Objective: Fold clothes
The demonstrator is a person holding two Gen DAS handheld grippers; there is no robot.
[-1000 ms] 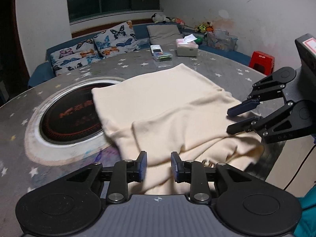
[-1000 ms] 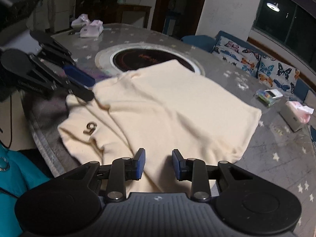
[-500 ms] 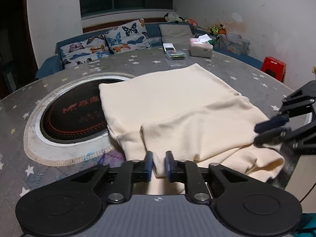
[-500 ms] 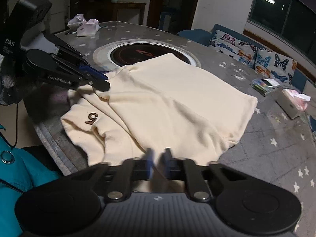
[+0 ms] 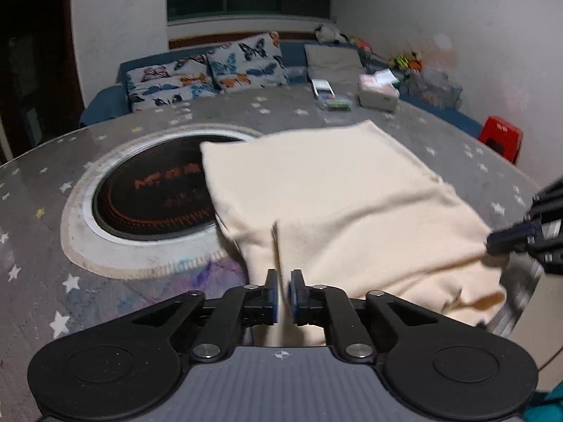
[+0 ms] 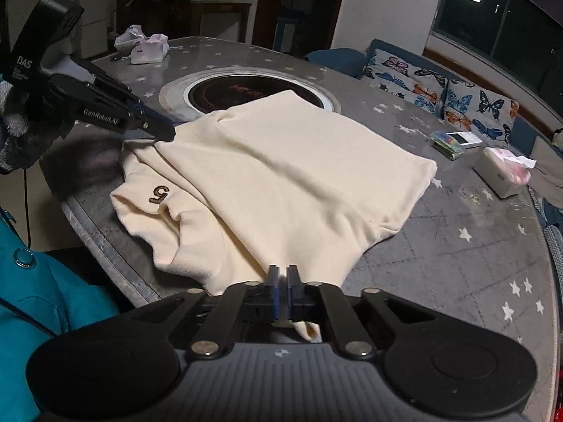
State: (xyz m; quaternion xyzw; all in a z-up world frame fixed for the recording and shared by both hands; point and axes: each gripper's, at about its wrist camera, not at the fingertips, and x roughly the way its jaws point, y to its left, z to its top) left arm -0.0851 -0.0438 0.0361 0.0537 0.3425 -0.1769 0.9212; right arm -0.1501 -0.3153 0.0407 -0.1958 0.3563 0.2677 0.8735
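Right gripper [image 5: 492, 242] cut by frame edge; box labels [image 6: 454, 140] too small (unreadable); far sofa [image 5: 211, 74] blurred.

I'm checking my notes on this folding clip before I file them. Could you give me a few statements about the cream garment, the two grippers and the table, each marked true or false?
1. Both grippers are shut on the cream garment. True: the left gripper and the right gripper each pinch its near edge.
2. The garment covers the whole black cooktop. False: only one corner overlaps its rim.
3. A number 5 shows on the garment. True.
4. The tissue box sits on top of the garment. False: it stands apart on the table.
5. The garment hangs in the air, clear of the table. False: it lies on the table.
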